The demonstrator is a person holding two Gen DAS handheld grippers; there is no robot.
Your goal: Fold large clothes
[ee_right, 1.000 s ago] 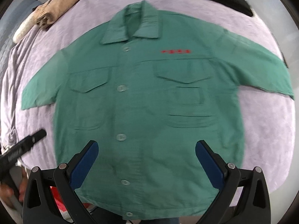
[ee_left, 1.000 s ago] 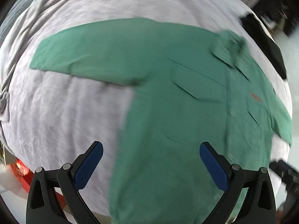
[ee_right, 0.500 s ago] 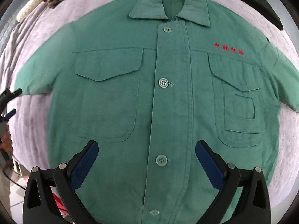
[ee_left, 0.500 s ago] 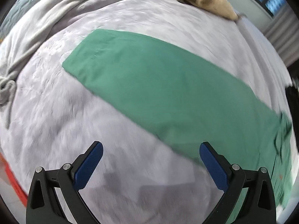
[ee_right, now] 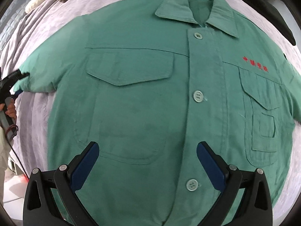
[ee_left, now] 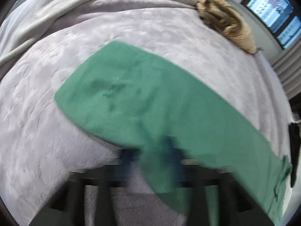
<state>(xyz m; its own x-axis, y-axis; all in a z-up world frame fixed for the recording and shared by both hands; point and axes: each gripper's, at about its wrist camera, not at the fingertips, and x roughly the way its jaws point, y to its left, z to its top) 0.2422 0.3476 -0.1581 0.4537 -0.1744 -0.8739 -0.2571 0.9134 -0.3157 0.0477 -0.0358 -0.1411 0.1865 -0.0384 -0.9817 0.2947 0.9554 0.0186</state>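
A green button-up work shirt (ee_right: 150, 75) with red lettering lies face up and spread flat on a lilac bedcover (ee_left: 47, 131). Its long sleeve (ee_left: 141, 98) stretches across the left wrist view. My left gripper (ee_left: 150, 154) is blurred, its jaws closing on the sleeve's lower edge with green cloth between the blue pads. It also shows at the sleeve end at the left edge of the right wrist view, as the left gripper (ee_right: 17, 75) held by a hand (ee_right: 10, 109). My right gripper (ee_right: 148, 162) hangs open just above the shirt's lower front, beside the button placket, with nothing gripped.
A crumpled tan garment (ee_left: 225, 18) lies at the far edge of the bed. A black item (ee_right: 272, 9) lies past the shirt's collar on the right. A bunched grey blanket (ee_left: 56, 9) runs along the far left. A window (ee_left: 272, 9) shows beyond.
My left gripper swung out from the shirt body along the sleeve, dropped to it and went from wide open to nearly closed. My right gripper sank closer to the shirt front, still open.
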